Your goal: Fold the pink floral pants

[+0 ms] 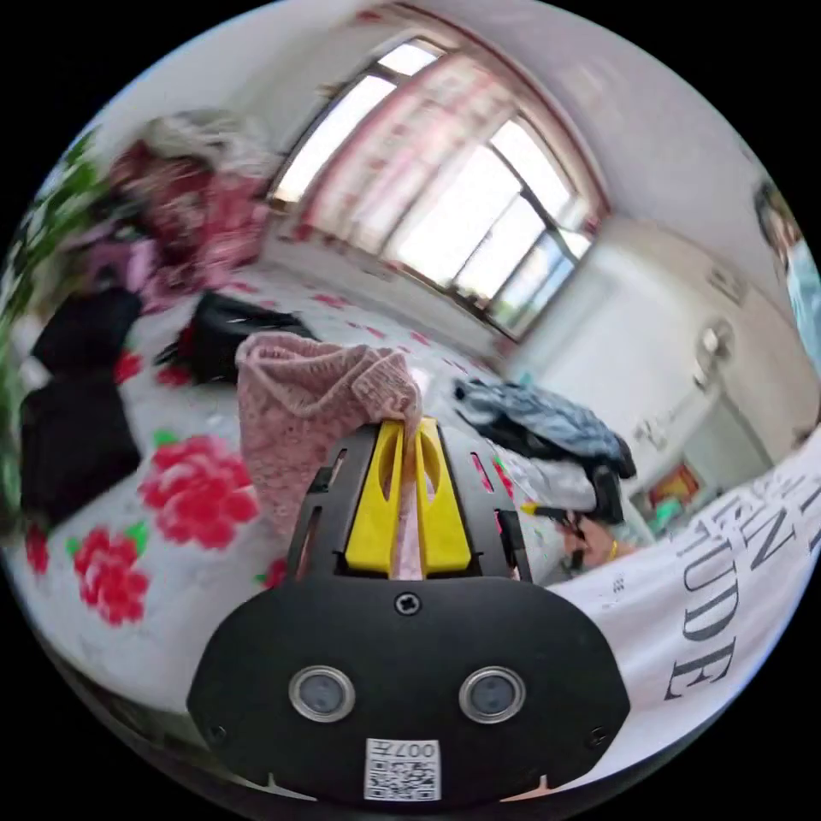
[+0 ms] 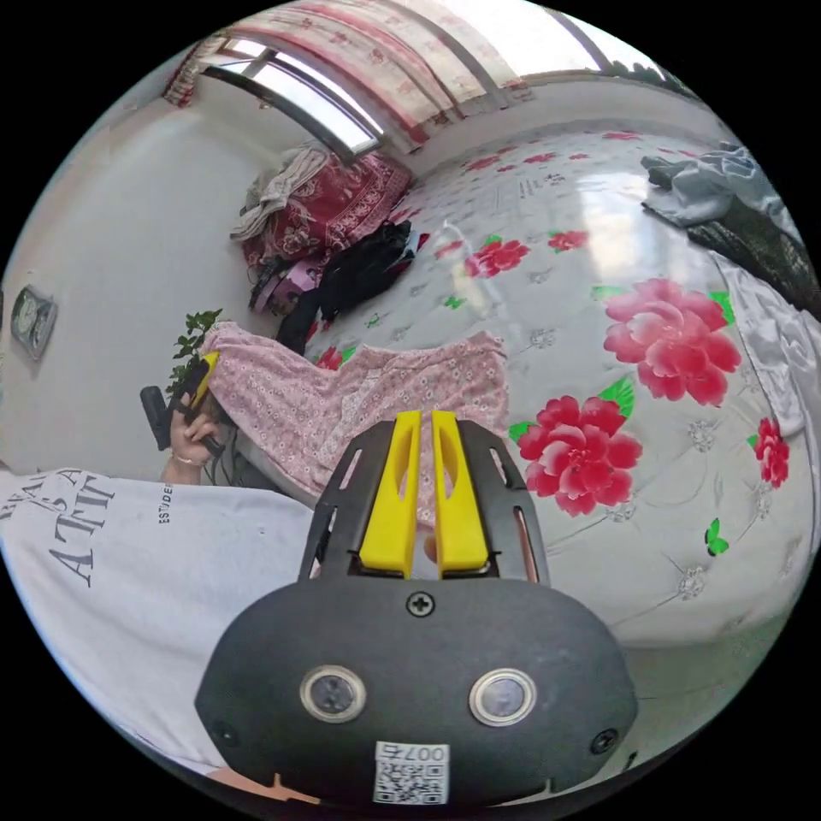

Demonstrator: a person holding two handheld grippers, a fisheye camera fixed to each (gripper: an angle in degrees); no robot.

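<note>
In the left gripper view, your left tool [image 1: 409,436] is pinching the pink floral pants [image 1: 312,410] between its yellow jaws, both pressing on the cloth, which is bunching up above the tips and draping toward 9 o'clock. Behind it the bed cover [image 1: 162,547] with red flowers is spreading out, with black clothes [image 1: 73,428] lying at 9 o'clock and a blue-grey garment [image 1: 547,423] at 3 o'clock. Your white printed shirt [image 1: 710,590] is showing at 4 o'clock.

In the right gripper view, your right tool [image 2: 421,428] is holding its jaws almost together, and the pants [image 2: 368,402] are hanging just past the tips; a strip of pink is showing between the jaws, but whether they are clamping the cloth cannot be told. The pants are stretching in the air from there toward 9 o'clock, where your left tool [image 2: 203,369] is gripping the far end in your hand [image 2: 190,432]. The flowered bed cover [image 2: 667,479] is lying below and beyond, with a pile of red bedding [image 2: 333,209] at 11 o'clock
</note>
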